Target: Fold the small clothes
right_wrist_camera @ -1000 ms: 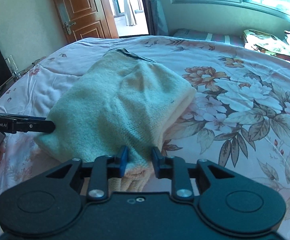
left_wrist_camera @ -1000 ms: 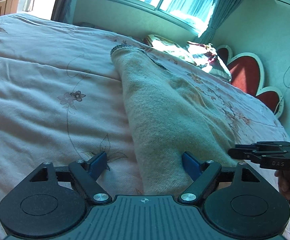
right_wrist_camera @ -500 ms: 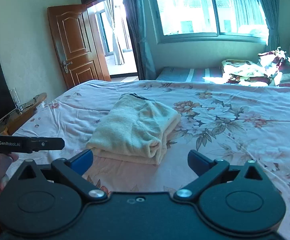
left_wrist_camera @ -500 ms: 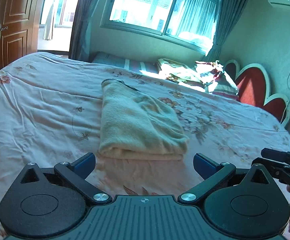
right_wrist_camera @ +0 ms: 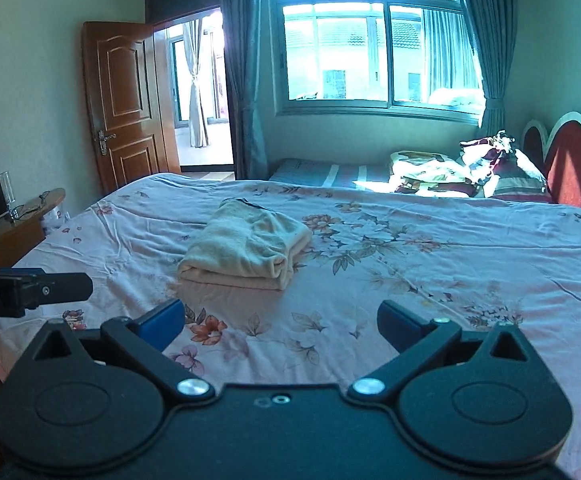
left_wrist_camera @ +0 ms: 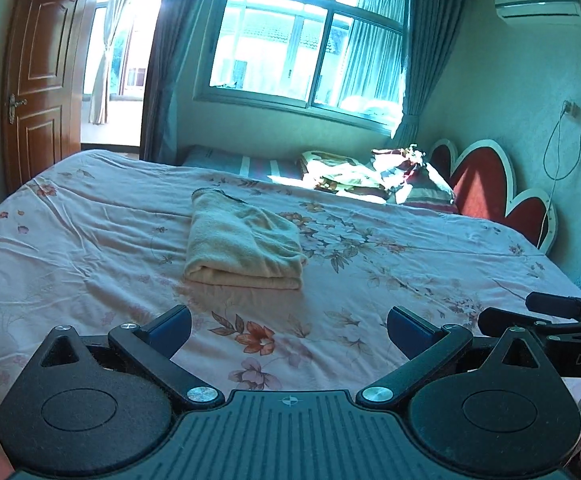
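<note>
A cream, fuzzy knitted garment (left_wrist_camera: 246,246) lies folded into a thick rectangular bundle on the pink floral bedspread (left_wrist_camera: 390,264), its folded edge facing the cameras. In the left wrist view it sits at about 12 o'clock from the left gripper (left_wrist_camera: 289,332), well apart from the blue-padded fingers (left_wrist_camera: 170,330), which stand spread wide with nothing but bedspread between them. In the right wrist view the right gripper (right_wrist_camera: 280,326) is likewise wide open and empty, the bundle at about 11 o'clock from it. Each gripper shows at the edge of the other's view, the right one at 3 o'clock, the left one at 9 o'clock. A heap of patterned bedding (right_wrist_camera: 450,174) lies at the far side near the red heart-shaped headboard (left_wrist_camera: 486,184), under the window (right_wrist_camera: 374,48).
</note>
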`<state>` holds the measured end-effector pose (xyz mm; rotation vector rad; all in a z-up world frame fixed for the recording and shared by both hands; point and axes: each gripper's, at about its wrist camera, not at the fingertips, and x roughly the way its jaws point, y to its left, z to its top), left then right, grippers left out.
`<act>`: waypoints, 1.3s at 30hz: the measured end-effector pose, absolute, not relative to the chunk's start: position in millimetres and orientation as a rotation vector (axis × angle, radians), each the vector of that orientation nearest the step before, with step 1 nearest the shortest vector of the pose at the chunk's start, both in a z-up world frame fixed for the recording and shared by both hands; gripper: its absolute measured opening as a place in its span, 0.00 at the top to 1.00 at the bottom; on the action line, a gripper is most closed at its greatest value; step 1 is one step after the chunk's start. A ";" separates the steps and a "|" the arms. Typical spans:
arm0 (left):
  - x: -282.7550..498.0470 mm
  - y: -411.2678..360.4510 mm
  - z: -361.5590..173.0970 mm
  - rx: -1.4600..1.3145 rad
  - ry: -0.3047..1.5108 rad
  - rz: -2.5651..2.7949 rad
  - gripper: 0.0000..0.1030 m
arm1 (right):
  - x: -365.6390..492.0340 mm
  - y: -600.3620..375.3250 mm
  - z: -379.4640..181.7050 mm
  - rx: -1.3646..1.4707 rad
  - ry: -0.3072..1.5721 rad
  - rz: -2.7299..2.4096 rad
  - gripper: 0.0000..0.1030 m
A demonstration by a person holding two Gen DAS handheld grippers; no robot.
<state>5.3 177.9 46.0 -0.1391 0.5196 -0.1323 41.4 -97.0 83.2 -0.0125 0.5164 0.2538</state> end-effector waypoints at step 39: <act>-29.7 174.1 75.5 -0.090 0.440 -0.106 0.00 | 4.8 -87.2 104.6 -0.054 0.429 0.216 0.01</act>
